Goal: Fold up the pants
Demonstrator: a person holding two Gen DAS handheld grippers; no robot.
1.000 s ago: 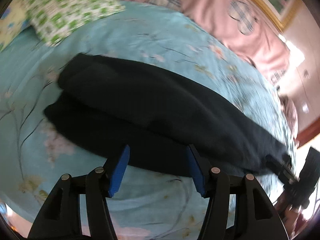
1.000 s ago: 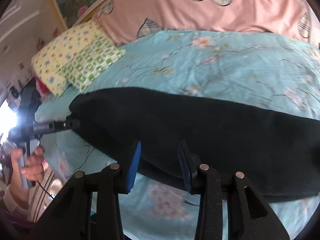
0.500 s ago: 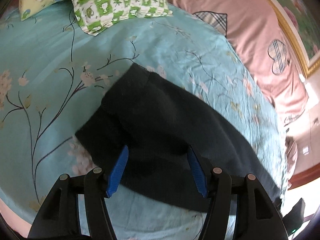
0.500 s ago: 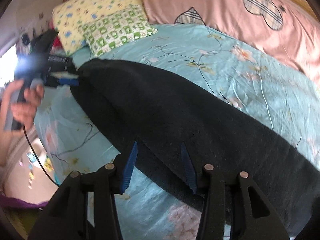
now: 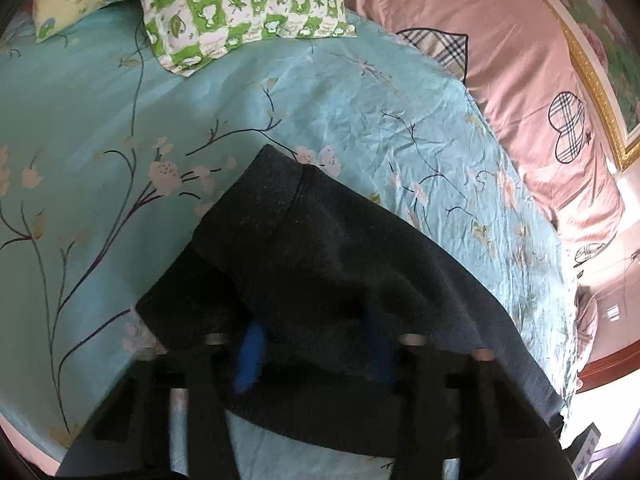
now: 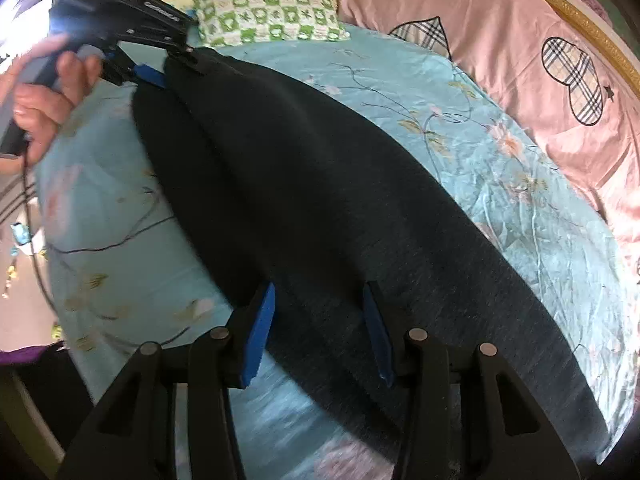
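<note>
Pants (image 6: pixel 320 200) lay halved lengthwise; left gripper (image 5: pixel 316 348) straddled their end, right gripper (image 6: pixel 320 328) gaped above, both needing to clamp.

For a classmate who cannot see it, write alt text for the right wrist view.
Dark pants lie lengthwise across a turquoise floral bedsheet. The right hand-held gripper hovers open over them; the left hand-held gripper is at their far end, near a green checked pillow.

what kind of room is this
Most likely a bedroom: the dark pants lie on a bed with a teal floral sheet, a green checked pillow and a pink duvet with plaid hearts.
</note>
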